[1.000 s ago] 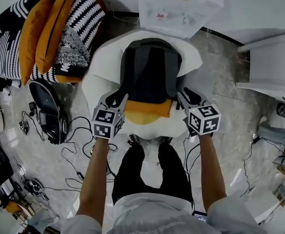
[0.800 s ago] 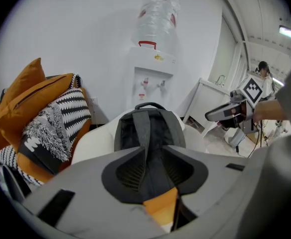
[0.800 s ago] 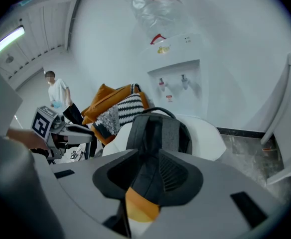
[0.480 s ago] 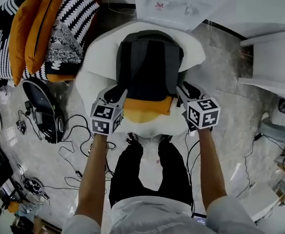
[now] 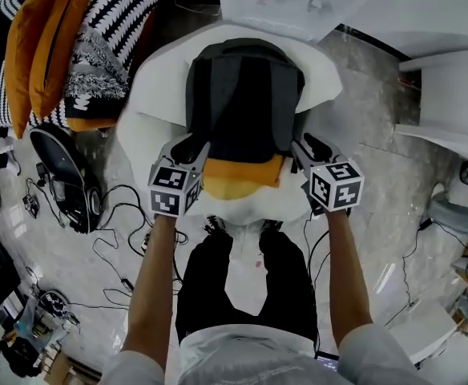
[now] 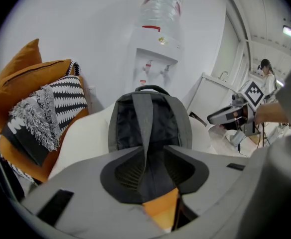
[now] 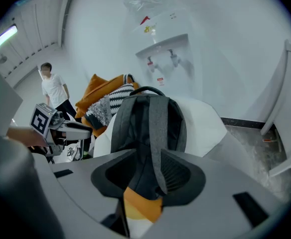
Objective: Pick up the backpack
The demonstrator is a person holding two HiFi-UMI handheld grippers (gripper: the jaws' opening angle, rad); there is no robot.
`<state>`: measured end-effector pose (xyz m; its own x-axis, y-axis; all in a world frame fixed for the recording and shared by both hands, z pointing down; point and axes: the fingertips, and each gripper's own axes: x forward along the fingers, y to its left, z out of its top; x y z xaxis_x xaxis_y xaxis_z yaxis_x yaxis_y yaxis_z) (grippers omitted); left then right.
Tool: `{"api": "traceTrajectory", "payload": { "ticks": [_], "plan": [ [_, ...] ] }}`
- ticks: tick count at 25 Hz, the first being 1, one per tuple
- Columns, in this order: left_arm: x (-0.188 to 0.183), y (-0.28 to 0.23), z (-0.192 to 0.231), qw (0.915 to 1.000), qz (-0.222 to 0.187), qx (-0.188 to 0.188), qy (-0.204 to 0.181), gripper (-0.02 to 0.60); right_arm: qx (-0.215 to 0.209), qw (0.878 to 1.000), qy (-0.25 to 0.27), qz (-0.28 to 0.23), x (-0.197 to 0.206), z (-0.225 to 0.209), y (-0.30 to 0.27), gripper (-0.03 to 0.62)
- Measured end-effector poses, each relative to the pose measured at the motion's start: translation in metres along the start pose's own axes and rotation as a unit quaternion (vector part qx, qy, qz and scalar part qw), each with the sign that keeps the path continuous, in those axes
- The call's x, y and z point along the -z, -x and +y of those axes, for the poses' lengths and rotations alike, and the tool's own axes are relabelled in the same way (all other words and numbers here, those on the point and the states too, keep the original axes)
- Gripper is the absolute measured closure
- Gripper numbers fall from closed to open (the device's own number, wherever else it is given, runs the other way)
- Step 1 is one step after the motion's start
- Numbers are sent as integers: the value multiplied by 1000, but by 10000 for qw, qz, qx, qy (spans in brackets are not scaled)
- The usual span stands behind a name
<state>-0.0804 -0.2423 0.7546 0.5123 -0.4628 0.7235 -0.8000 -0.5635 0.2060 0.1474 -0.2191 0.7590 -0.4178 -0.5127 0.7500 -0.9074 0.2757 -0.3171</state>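
The backpack (image 5: pixel 244 95) is shown in black with dark grey straps; an orange patch (image 5: pixel 242 176) is seen at its near end. A white seat (image 5: pixel 150 103) lies beneath. The plain cushions (image 5: pixel 46 50) are coloured orange, the striped cushions (image 5: pixel 134 14) black and white. The floor (image 5: pixel 362 135) is marbled grey.

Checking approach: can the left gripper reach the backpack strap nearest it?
Likely yes. The jaws of the left gripper have just been opening, and the grey strap of the backpack runs between them, unpressed; nothing blocks it.
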Motion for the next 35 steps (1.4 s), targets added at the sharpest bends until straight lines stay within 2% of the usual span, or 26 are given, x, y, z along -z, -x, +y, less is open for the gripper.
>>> {"api": "traceTrajectory", "payload": {
  "ticks": [22, 25, 32, 35],
  "plan": [
    [43, -56, 22, 9996, 281, -36, 49, 394, -159, 9999, -9, 38, 29, -24, -53, 436],
    [48, -63, 24, 9996, 293, -52, 39, 392, -266, 9996, 30, 36, 32, -26, -63, 397],
    [58, -80, 29, 9996, 275, -26, 38, 374, -387, 9991, 166, 61, 36, -28, -83, 394],
    [65, -89, 35, 9996, 285, -4, 36, 351, -474, 9985, 216, 138, 42, -27, -96, 365]
  ]
}}
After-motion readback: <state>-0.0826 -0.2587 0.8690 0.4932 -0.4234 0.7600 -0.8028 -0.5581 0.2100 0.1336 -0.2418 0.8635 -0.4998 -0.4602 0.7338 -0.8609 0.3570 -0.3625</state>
